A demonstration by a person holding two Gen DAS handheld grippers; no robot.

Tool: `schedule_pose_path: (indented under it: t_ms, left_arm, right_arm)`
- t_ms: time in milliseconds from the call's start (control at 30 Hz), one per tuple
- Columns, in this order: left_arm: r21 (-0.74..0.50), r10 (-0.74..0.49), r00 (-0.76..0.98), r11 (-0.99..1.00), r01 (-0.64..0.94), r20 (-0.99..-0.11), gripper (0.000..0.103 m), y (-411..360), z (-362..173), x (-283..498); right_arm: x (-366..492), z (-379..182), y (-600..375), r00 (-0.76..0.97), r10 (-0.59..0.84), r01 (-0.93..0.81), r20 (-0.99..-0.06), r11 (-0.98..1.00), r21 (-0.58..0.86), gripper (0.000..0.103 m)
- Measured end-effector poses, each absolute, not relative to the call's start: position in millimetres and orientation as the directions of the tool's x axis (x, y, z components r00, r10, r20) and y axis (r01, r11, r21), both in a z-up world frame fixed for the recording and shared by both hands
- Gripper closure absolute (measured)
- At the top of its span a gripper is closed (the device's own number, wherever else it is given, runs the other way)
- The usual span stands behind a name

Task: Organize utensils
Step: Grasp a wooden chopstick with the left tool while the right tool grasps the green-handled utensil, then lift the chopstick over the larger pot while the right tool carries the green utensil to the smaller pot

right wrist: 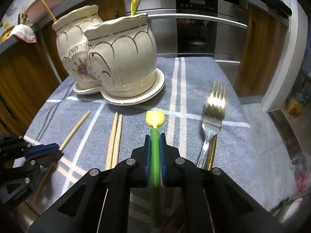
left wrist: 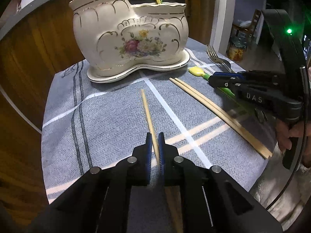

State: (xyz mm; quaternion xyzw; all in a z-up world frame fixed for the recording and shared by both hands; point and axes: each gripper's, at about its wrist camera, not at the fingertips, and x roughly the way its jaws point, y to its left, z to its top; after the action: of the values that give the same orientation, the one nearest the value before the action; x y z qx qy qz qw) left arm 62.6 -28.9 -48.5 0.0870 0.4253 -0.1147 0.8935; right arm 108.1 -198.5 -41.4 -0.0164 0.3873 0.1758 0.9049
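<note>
Nearest your left wrist camera, the left hand-held gripper [left wrist: 155,145] is clamped on a single chopstick [left wrist: 147,112], whose long axis runs forward along the fingers toward the ceramic holder [left wrist: 130,38]. Your right hand-held gripper [right wrist: 155,147] is clamped on the green stem of a yellow-headed utensil [right wrist: 155,119], also pointing ahead. Judged from both views, the holder lies forward of each hand-held gripper, its lower compartment nearer the right one. Between you and the holder, a pair of chopsticks [right wrist: 115,141] and a fork [right wrist: 212,116] lie on the striped cloth [left wrist: 108,112] covering the surface. Beyond, you see wooden cabinets [right wrist: 25,73] and an oven [right wrist: 196,25].
</note>
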Motion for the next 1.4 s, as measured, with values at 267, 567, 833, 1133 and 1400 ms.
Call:
schedule_pose_path:
  t_ms: [267,567,833,1133,1400]
  left_arm:
    - [0.065,-0.167,0.680,0.951,0.302,-0.714,0.098,-14.5,-36.8,48.5]
    - [0.075,-0.256,0.822,0.938,0.338,-0.509,0.098,6.2,-0.1,22.2]
    - [0.070,-0.277,0.894,0.945,0.320,-0.352,0.098,24.3,36.0,15.1]
    - [0.014,-0.239,0.933,0.968,0.252,-0.268,0.098,63.3,64.9,41.8]
    - [-0.041,-0.228,0.953,0.974,0.224,-0.201,0.098,85.9,87.3,77.9]
  right_arm:
    - [93.6,-25.6,-208.3,0.686,0.353,-0.351,-0.637,0.926,0.135,0.093]
    - [73.1,3.9,-221.7,0.766,0.422,-0.379,-0.485,0.906,0.189,0.093]
    - [57.0,32.9,-221.7,0.852,0.414,-0.384,-0.320,0.910,0.155,0.093]
    - [72.9,69.4,-210.9,0.874,0.433,-0.409,-0.220,0.900,0.149,0.093]
    - [97.9,95.0,-202.5,0.879,0.454,-0.429,-0.148,0.887,0.174,0.093]
